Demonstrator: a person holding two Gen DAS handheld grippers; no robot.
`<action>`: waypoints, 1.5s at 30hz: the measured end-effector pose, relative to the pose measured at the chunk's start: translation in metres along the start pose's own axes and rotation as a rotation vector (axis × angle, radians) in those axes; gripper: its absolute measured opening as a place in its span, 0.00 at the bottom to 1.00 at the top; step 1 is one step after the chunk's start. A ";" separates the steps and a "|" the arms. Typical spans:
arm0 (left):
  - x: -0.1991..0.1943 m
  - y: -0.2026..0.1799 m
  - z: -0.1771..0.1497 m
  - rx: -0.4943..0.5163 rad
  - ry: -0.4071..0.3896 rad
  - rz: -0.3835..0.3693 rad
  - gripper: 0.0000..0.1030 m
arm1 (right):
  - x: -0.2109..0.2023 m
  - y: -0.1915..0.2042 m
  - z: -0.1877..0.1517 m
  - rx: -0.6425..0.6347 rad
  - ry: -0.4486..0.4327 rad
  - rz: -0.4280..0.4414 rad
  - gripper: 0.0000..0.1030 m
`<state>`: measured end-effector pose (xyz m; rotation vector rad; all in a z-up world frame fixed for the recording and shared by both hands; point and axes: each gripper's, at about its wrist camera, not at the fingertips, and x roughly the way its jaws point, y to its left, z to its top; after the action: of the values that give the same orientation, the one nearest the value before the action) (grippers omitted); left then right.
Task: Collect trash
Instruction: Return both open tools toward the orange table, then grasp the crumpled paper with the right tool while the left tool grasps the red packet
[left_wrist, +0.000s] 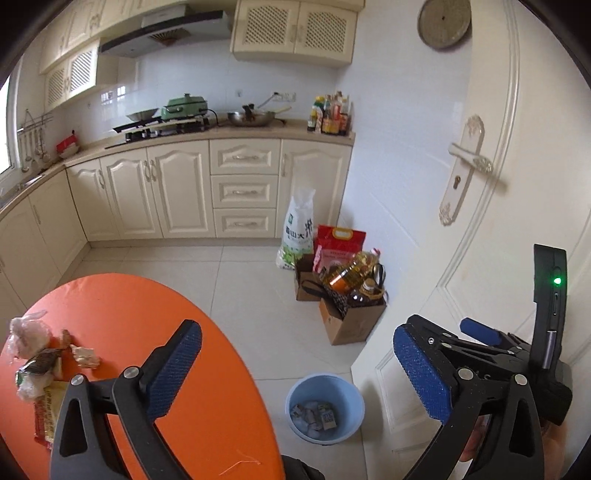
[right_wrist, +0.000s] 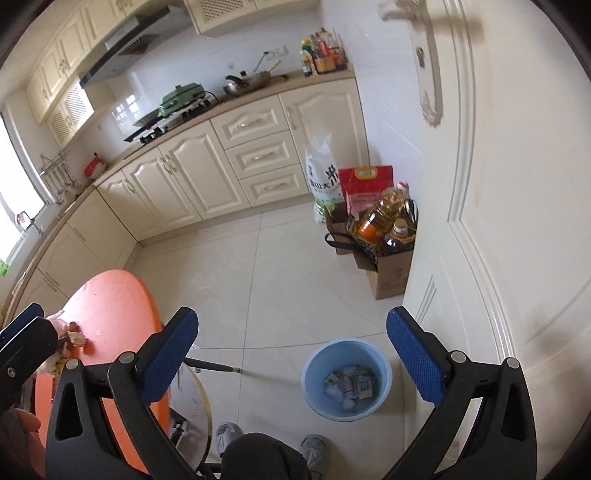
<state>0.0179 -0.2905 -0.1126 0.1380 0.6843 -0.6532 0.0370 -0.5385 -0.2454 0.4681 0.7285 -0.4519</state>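
Crumpled wrappers and packets (left_wrist: 37, 358) lie in a heap at the left edge of the round orange table (left_wrist: 147, 306). On the floor beside the table stands a light blue bin (left_wrist: 328, 386) holding several bits of trash (left_wrist: 314, 417). My left gripper (left_wrist: 299, 369) is open and empty, raised over the table's edge and the bin. My right gripper (right_wrist: 291, 358) is open too, with nothing between its blue pads, above the bin (right_wrist: 347, 350). Its body shows at the right of the left wrist view. The table trash (right_wrist: 74, 336) is partly hidden behind the left gripper's body.
Brown paper bags with oil bottles (left_wrist: 351, 288) and two rice sacks (left_wrist: 299, 229) stand by a cream door (left_wrist: 480, 184). Cabinets and a cluttered counter (left_wrist: 240, 129) line the far wall. A person's knee and grey slippers (right_wrist: 229, 435) and a round stool (right_wrist: 192, 398) are below.
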 end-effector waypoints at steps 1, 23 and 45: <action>-0.016 0.007 -0.006 -0.008 -0.018 0.008 0.99 | -0.012 0.014 0.001 -0.019 -0.019 0.013 1.00; -0.305 0.111 -0.188 -0.286 -0.271 0.435 0.99 | -0.163 0.306 -0.064 -0.441 -0.262 0.373 1.00; -0.256 0.113 -0.225 -0.396 0.001 0.461 0.99 | -0.002 0.351 -0.101 -0.571 0.066 0.343 1.00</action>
<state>-0.1861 0.0040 -0.1371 -0.0713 0.7386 -0.0700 0.1729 -0.2003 -0.2237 0.0632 0.7851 0.1004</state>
